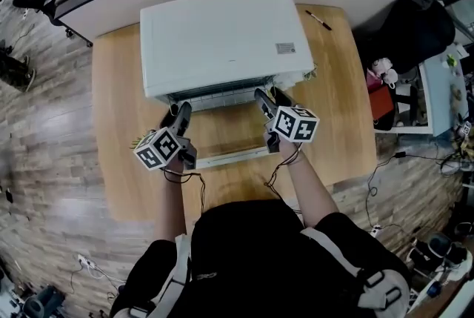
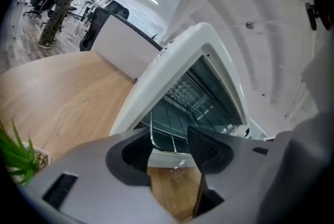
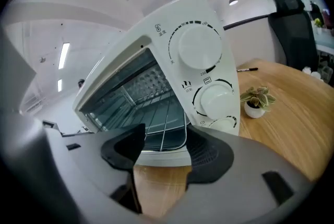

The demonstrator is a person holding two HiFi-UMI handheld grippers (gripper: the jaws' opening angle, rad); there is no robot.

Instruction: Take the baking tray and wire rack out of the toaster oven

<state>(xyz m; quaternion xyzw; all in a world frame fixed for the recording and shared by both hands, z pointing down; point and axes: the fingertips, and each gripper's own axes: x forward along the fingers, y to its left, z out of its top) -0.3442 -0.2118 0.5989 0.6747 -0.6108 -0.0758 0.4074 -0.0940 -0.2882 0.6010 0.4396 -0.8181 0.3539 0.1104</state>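
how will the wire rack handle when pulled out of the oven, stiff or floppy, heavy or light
Probably stiff: the wire rack is welded-looking metal rods in a rounded frame. Likely light, since it is mostly gaps. It spans the width of the oven, so a one-sided pull may skew and jam it.

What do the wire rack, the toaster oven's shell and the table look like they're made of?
Wire rack: bright metal, likely steel; thin shiny rods.
Toaster oven shell: smooth matte white, painted metal or plastic, cannot tell.
Table: light wood or wood-look laminate; grain streaks show.
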